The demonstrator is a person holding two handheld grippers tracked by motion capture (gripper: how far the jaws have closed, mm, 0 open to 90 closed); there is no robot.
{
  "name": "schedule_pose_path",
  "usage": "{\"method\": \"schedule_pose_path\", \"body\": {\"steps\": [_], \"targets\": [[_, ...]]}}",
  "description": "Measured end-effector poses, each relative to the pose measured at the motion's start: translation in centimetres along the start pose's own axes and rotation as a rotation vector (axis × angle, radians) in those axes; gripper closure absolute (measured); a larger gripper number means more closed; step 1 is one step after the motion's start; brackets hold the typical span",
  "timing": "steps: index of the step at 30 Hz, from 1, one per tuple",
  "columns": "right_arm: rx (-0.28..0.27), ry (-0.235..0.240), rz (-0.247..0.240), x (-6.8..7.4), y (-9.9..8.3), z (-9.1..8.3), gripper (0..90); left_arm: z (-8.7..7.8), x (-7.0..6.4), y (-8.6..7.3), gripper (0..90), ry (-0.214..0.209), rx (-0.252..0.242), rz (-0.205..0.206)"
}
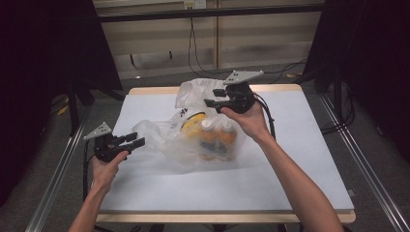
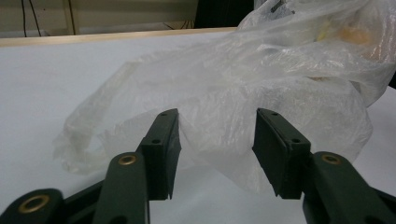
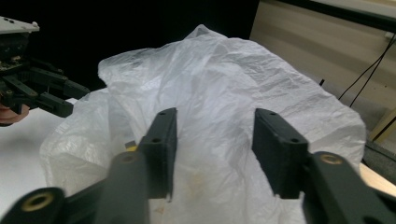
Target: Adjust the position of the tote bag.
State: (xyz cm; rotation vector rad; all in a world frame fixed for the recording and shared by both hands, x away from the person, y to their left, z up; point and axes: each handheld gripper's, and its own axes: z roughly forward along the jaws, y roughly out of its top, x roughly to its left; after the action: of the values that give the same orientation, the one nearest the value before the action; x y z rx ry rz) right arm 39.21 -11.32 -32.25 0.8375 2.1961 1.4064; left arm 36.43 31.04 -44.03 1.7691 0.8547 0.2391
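At the left of the high view, my left gripper (image 1: 138, 140) sits low over the white counter (image 1: 300, 159), its jaws spread wide and pointing right at the near edge of a clear plastic bag (image 1: 164, 133). In the left gripper view, the bag's crumpled film bulges into the gap between the jaws, but I cannot tell whether either pad touches it.

The bag lies in the middle of the counter. Through the film I see two bottles (image 1: 217, 135) of orange liquid with white caps, side by side, and a yellow and white item (image 1: 192, 121) just left of them.

Further right, my right gripper (image 1: 212, 99) is raised above the bag's far end, jaws wide, holding nothing, aimed left at the bunched-up top of the bag.
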Motion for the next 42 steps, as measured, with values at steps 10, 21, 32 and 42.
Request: {"method": "schedule_pose_path", "body": {"steps": [10,21,32,42], "targets": [[0.004,0.039,0.02,-0.3,-0.4,0.3,89.9,0.2,-0.2,-0.2,80.6,-0.011,0.007,0.011],[-0.036,0.019,0.048,-1.0,-0.6,-1.1,90.0,-0.8,-0.1,0.0,90.0,-0.016,-0.017,0.002],[-0.095,0.032,0.072,-1.5,-0.3,-2.6,90.0,-1.5,-1.4,1.3,90.0,-0.037,-0.072,0.036],[-0.144,0.018,0.095,-2.0,-0.5,-4.4,90.0,-2.0,-2.5,2.8,90.0,-0.043,-0.105,0.063]]}}
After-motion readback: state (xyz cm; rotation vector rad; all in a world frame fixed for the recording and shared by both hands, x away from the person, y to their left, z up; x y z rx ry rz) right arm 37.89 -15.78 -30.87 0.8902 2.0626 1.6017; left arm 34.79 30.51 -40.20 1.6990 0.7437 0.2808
